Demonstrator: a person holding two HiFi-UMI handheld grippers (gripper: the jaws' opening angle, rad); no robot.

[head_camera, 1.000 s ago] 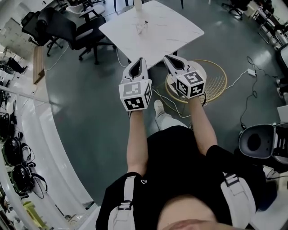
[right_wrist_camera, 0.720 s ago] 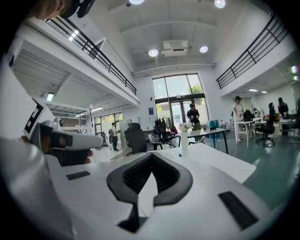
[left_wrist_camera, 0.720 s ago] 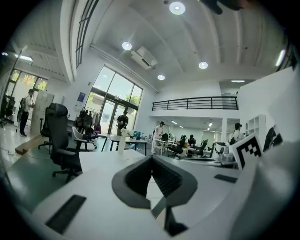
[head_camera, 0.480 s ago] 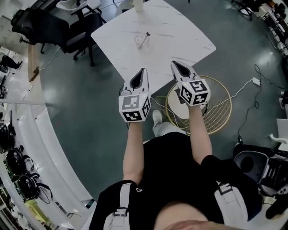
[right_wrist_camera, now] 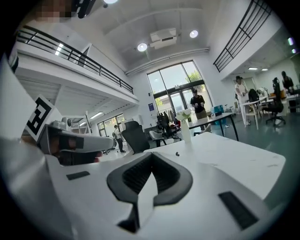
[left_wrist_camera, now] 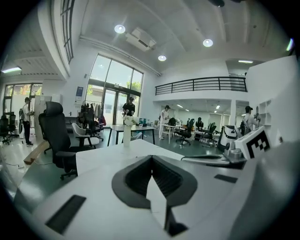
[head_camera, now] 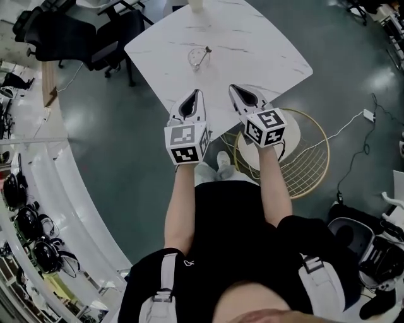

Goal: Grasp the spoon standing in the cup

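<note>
Head view: a person stands at the near corner of a white marble-topped table, arms held out, with a hand-held gripper in each hand. The left gripper and the right gripper sit side by side over the table's near edge, a little apart, and both point toward the table's middle. Each has its jaws closed tip to tip with nothing between them. The left gripper view shows the dark ribbed pads meeting at a point, and the right gripper view shows the same.

The clear glass cup stands on the table toward its middle, well beyond both sets of tips. The spoon stands in the cup and leans, its handle end sticking out over the rim on the cup's right side. Neither gripper touches the cup or the spoon.

At the table's far edge stands a white vase, which holds pale flowers in the left gripper view. Black office chairs stand off the table's left side, and a round gold wire frame sits on the floor by its near right edge.
</note>
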